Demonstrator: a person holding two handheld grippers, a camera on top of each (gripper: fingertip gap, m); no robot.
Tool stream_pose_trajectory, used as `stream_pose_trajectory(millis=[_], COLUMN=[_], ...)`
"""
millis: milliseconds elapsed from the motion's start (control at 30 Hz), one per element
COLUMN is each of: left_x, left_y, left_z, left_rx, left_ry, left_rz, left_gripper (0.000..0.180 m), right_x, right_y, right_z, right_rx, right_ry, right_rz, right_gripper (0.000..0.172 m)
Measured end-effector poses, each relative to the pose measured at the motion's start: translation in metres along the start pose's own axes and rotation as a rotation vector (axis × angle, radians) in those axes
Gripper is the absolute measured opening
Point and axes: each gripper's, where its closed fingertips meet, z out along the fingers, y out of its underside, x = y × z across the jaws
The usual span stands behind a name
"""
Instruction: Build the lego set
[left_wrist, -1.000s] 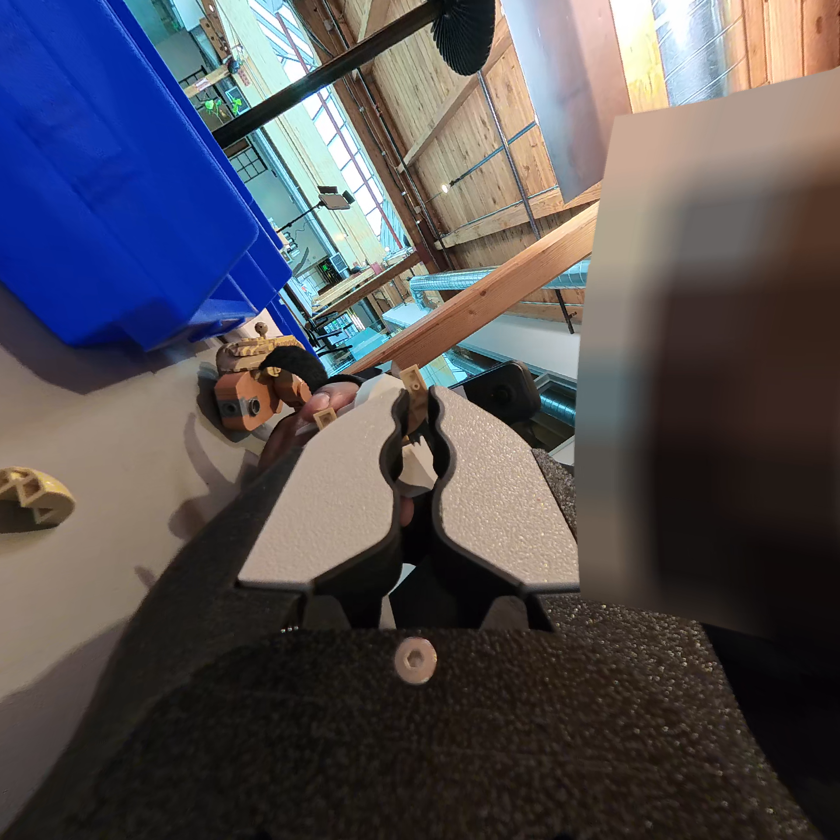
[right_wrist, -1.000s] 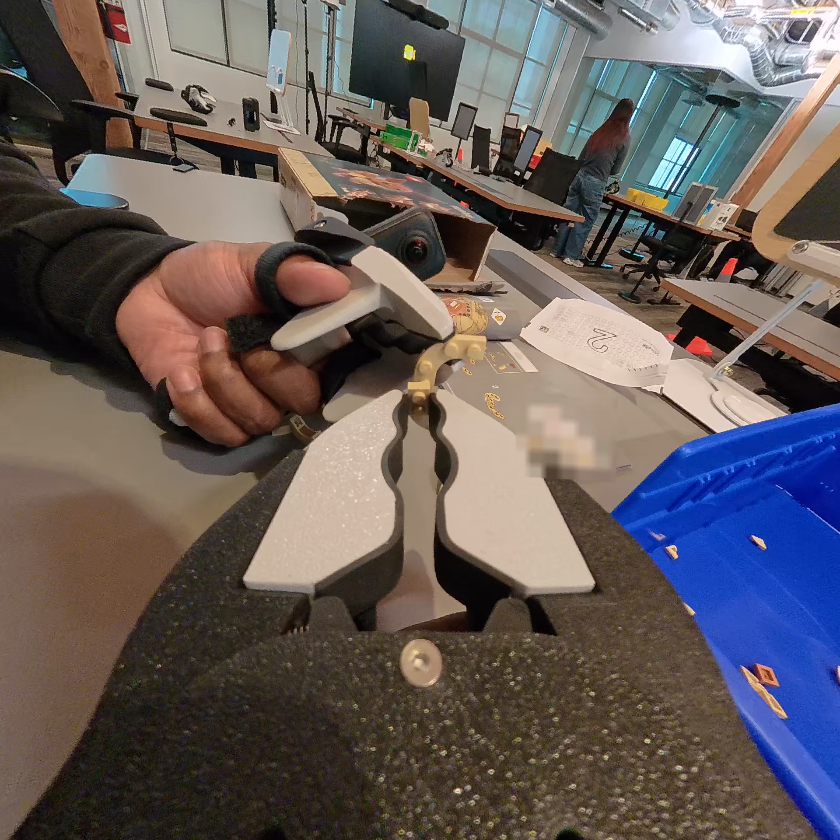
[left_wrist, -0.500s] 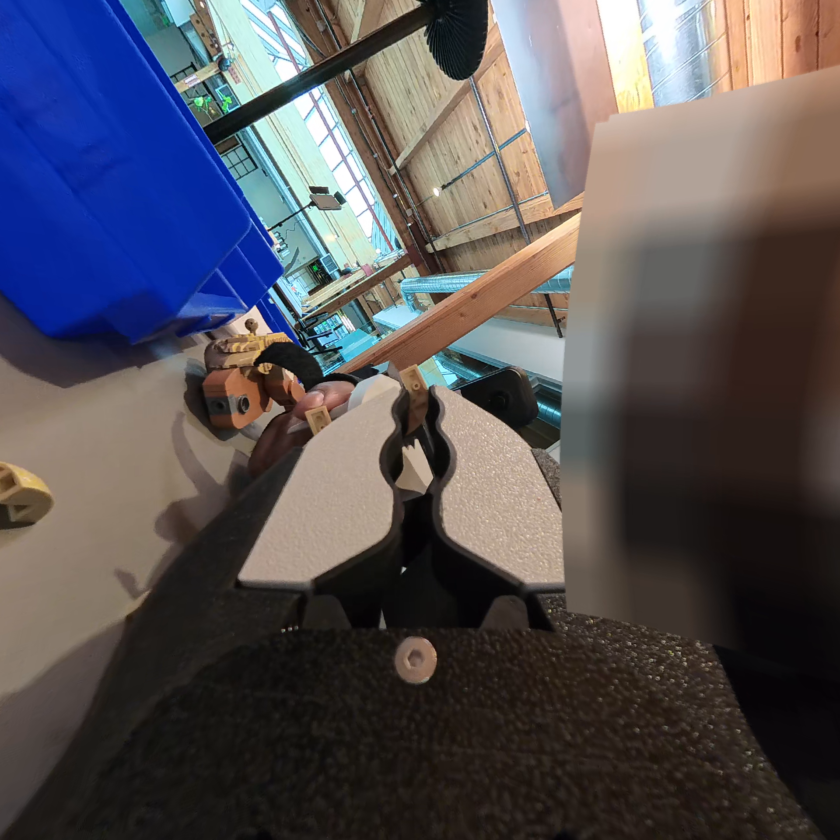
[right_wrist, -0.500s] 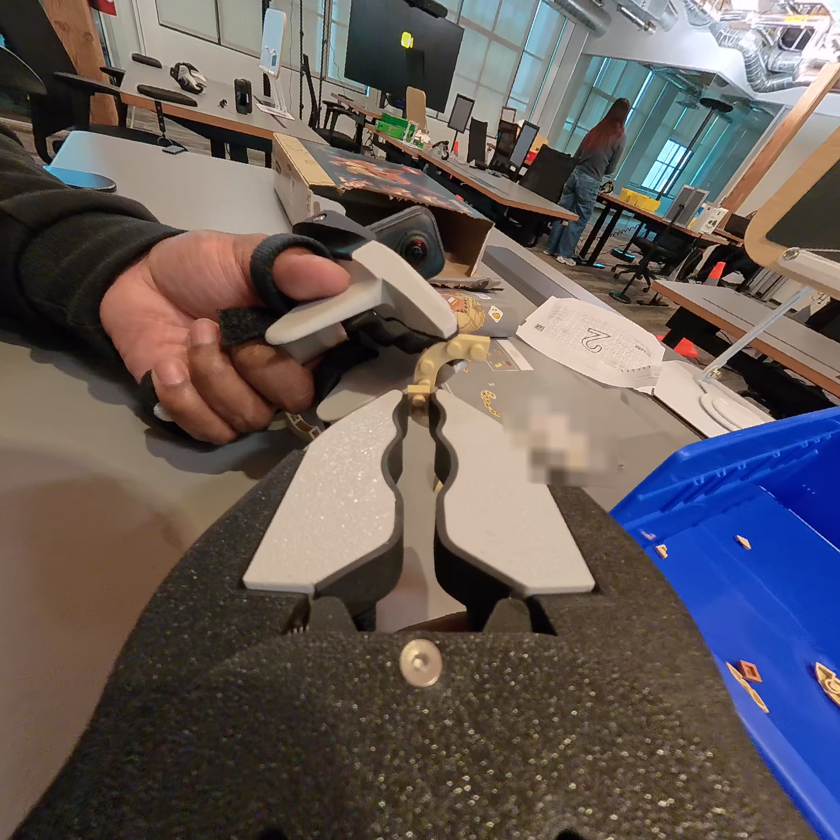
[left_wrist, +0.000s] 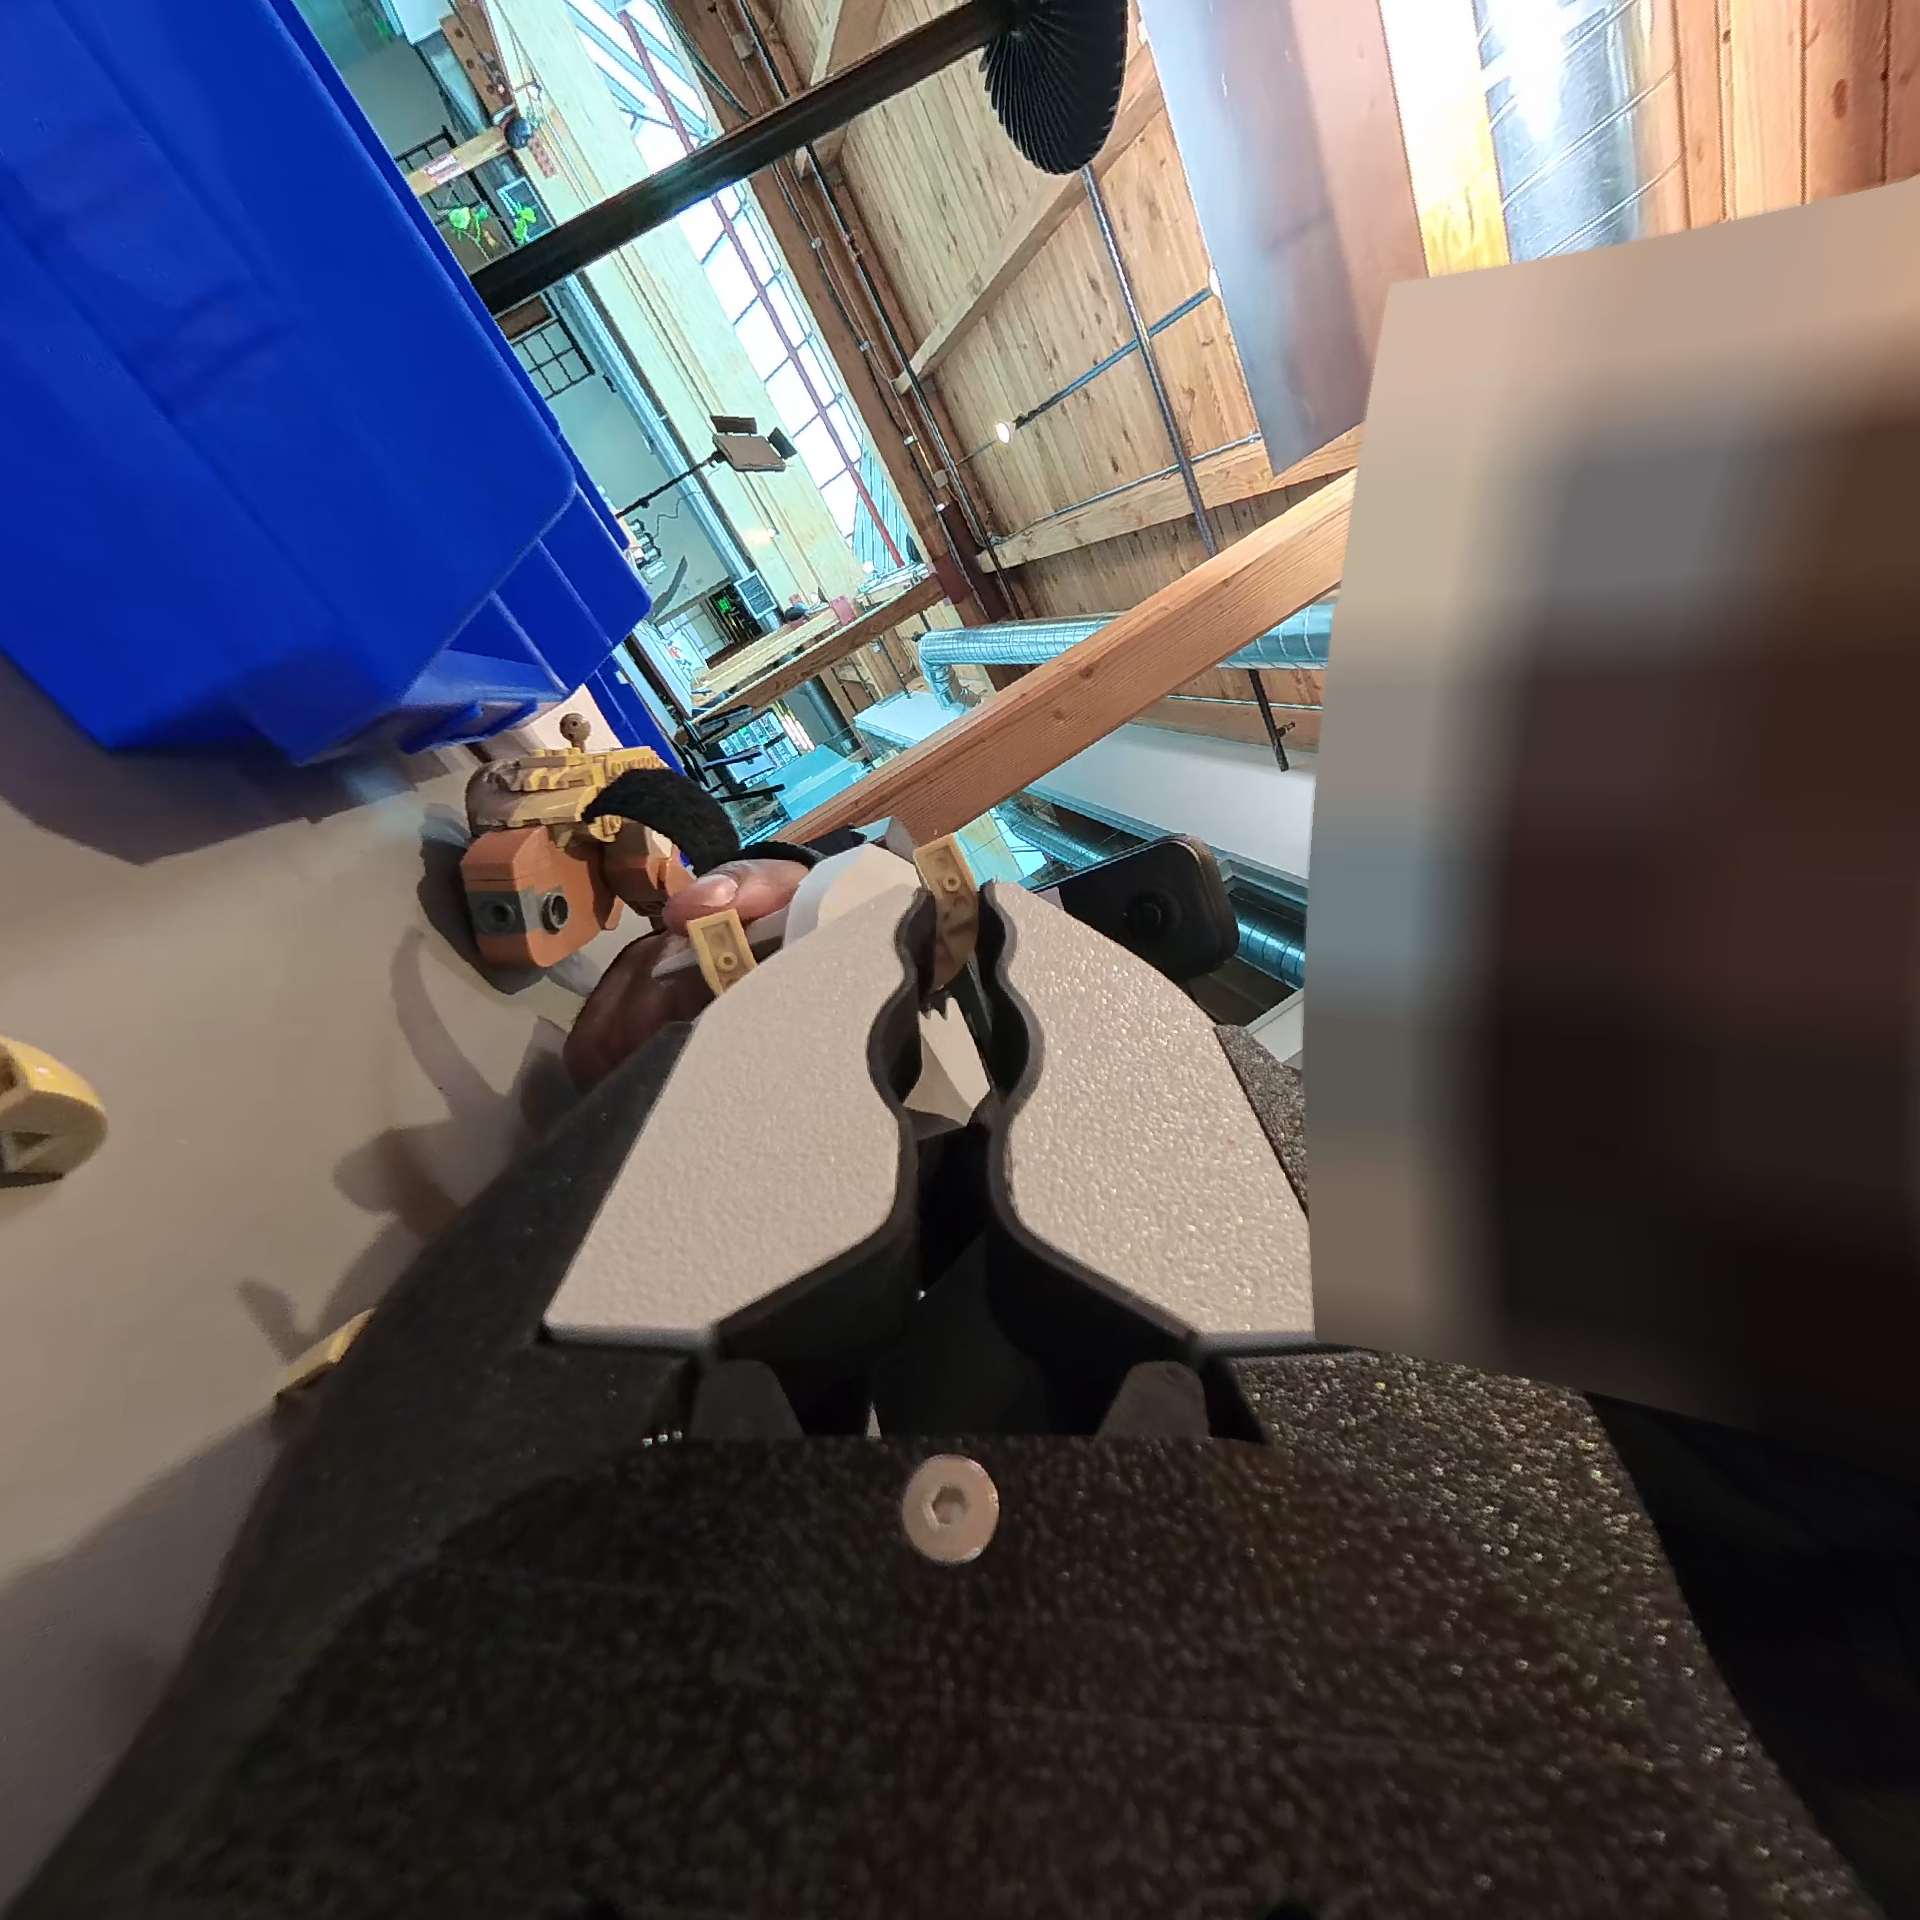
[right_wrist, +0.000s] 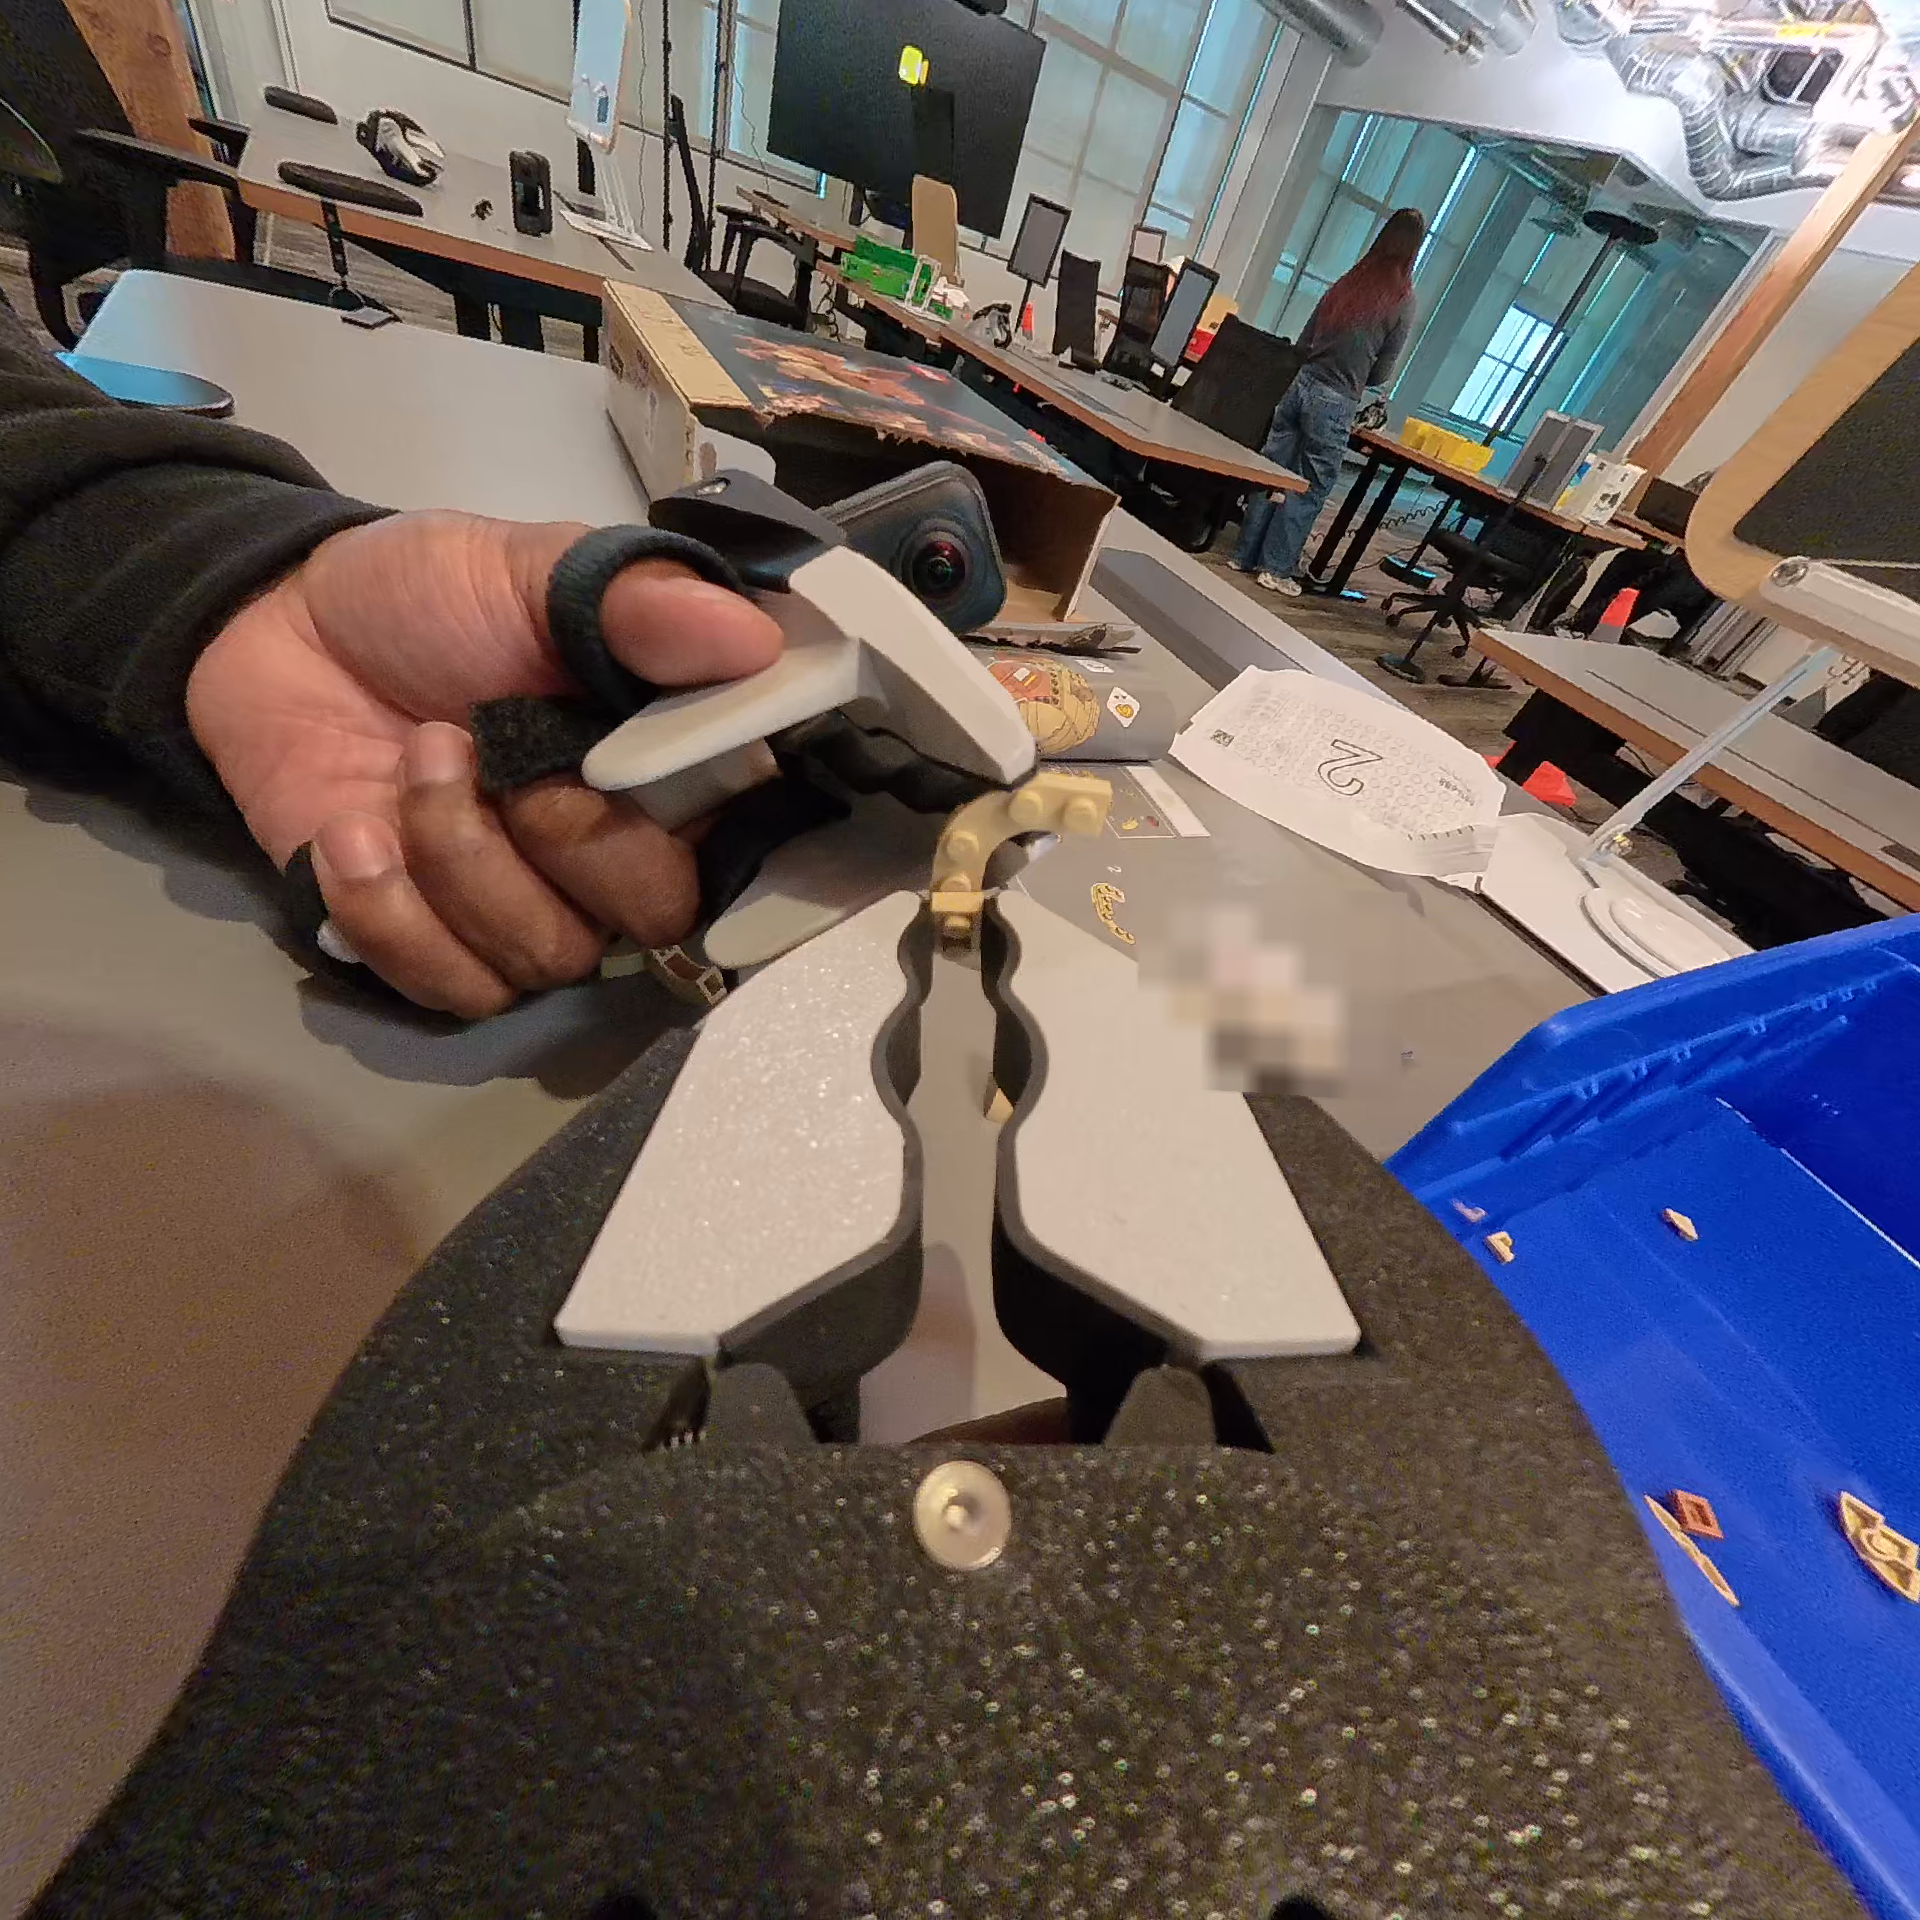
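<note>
Together, both tongs gripped one tan curved brick piece (right_wrist: 992, 831): the right gripper (right_wrist: 958, 925) clamped its lower end, the left gripper (right_wrist: 1023, 774) its upper end. Beyond the left tongs' tips sat a brown brick model (left_wrist: 540, 883); right of the right tongs, a blue bin (right_wrist: 1714, 1299).

Right gripper (right_wrist: 961, 914) is pinching a tan curved brick piece (right_wrist: 977, 842) at its fingertips, jaws nearly closed. Left gripper (right_wrist: 997, 774), strapped to the left hand (right_wrist: 436, 748), is clamping the same piece's other end from the left.
</note>
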Motion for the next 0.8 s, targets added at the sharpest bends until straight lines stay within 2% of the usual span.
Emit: stream_pose_trajectory(millis=[500, 800], left_x=[-0.0032, -0.0013], left_y=[0.0027, 0.0042], left_z=[0.0006, 0.0023], left_rx=[-0.036, -0.046], left_ry=[-0.089, -0.096], left_rz=[0.136, 0.187], left_gripper=[0.007, 0.007], right_x=[0.0009, -0.0002], right_y=[0.0014, -0.0005], right_z=[-0.0001, -0.0025], right_rx=[-0.037, -0.017], right_ry=[0.047, -0.006], right_rz=[-0.061, 0.022], right_gripper=[0.008, 0.008])
